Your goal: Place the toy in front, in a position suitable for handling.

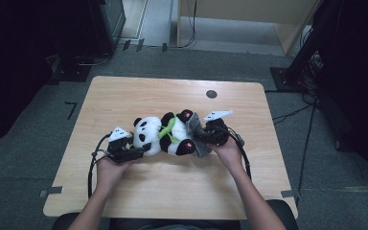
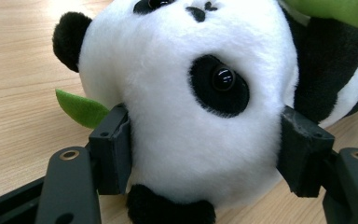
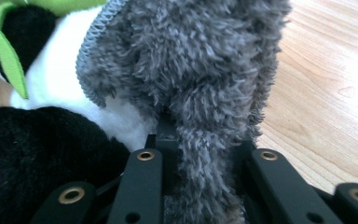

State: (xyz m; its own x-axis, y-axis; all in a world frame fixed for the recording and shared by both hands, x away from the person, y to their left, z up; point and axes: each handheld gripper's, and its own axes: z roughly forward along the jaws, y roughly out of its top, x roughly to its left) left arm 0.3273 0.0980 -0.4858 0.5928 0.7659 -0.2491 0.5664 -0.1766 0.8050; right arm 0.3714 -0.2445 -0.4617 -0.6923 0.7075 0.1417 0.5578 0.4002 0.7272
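Plush panda (image 1: pixel 160 135) on table (image 1: pixel 124 96): left tool (image 2: pixel 205 154) clamps head; right tool (image 3: pixel 200 158) pinches grey cloth (image 3: pixel 191 70).

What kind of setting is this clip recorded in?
Probably a lab or recording room, not a home: a bare wooden table on grey carpet, floor cables, and black stands at the edges.

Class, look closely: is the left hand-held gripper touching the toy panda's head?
Touching. In the left gripper view, the left hand-held gripper has both black pads pressed into the white fur on either side of the panda's head.
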